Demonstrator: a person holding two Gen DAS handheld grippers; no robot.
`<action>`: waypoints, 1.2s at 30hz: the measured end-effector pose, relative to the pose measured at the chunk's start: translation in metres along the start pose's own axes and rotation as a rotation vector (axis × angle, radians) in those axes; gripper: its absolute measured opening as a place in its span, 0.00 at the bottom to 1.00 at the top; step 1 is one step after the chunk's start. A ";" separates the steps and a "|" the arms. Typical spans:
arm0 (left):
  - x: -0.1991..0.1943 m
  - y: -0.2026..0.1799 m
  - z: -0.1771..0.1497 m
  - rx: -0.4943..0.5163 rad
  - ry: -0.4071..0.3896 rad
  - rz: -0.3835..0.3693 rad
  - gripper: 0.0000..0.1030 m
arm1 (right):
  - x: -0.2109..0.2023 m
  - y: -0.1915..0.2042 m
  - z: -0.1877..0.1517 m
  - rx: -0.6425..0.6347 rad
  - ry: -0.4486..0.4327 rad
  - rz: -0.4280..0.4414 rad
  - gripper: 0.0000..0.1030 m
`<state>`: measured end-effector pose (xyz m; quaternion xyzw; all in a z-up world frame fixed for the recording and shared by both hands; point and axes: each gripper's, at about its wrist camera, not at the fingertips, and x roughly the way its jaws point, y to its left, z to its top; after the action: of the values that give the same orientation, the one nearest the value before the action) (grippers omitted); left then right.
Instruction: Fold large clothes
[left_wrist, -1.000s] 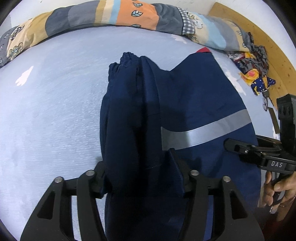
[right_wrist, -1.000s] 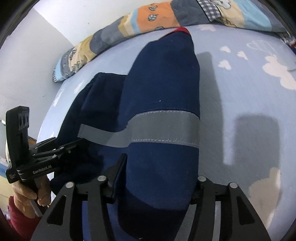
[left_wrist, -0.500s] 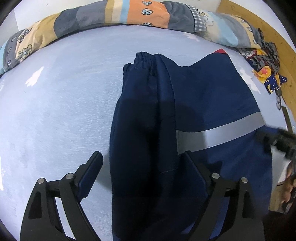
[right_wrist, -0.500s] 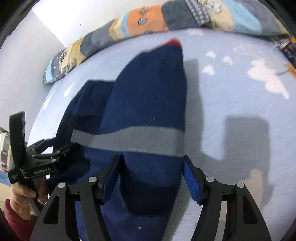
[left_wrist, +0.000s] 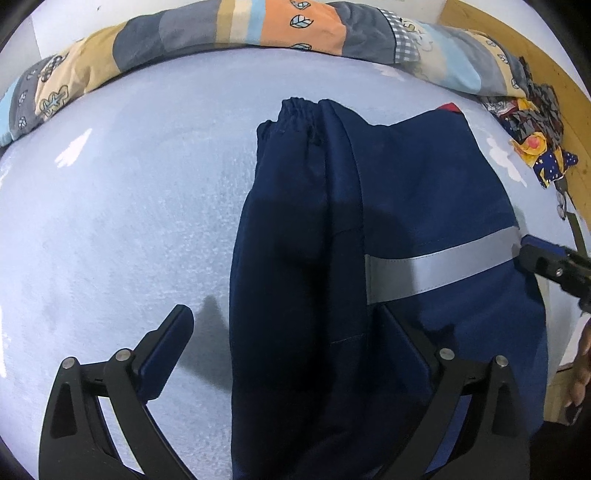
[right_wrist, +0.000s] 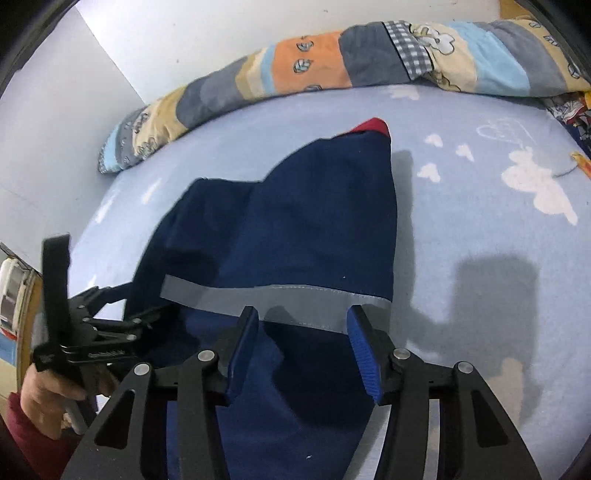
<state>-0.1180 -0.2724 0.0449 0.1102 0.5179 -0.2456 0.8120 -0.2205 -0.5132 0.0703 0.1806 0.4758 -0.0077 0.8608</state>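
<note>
A dark navy jacket (left_wrist: 424, 184) with a grey reflective stripe (left_wrist: 443, 262) lies flat on the light blue sheet (left_wrist: 110, 240), its folded sleeve (left_wrist: 295, 240) on the left side. My left gripper (left_wrist: 284, 332) straddles that sleeve; its jaws are opening wide, the left pad off the cloth. In the right wrist view my right gripper (right_wrist: 303, 332) hovers over the jacket (right_wrist: 314, 221) at the stripe (right_wrist: 295, 295). Its jaws are closing, with cloth lying flat between the pads and not pinched. A red collar (right_wrist: 373, 127) shows at the far end.
A rolled patchwork quilt (left_wrist: 277, 29) runs along the far edge of the bed. A heap of colourful clothes (left_wrist: 532, 140) sits at the far right beside the wooden bed frame (left_wrist: 517, 48). White walls (right_wrist: 55, 129) close in the left. White cloud prints (right_wrist: 539, 184) mark the sheet.
Both grippers have let go of the jacket. The left jaws spread wide off the folded sleeve. The right jaws opened, then narrowed a little, and the jacket's near edge now lies flat.
</note>
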 end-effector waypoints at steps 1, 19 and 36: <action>0.000 0.000 0.000 -0.001 0.001 -0.002 0.98 | 0.002 0.000 0.001 0.000 0.005 -0.005 0.51; -0.068 0.009 -0.061 -0.183 -0.105 0.031 0.97 | -0.058 0.034 -0.047 -0.050 -0.096 -0.051 0.50; -0.079 -0.028 -0.117 -0.053 -0.102 0.095 0.97 | -0.069 0.049 -0.122 -0.031 -0.055 -0.083 0.41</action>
<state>-0.2512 -0.2228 0.0666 0.1006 0.4763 -0.1985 0.8507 -0.3486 -0.4393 0.0838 0.1471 0.4591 -0.0409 0.8752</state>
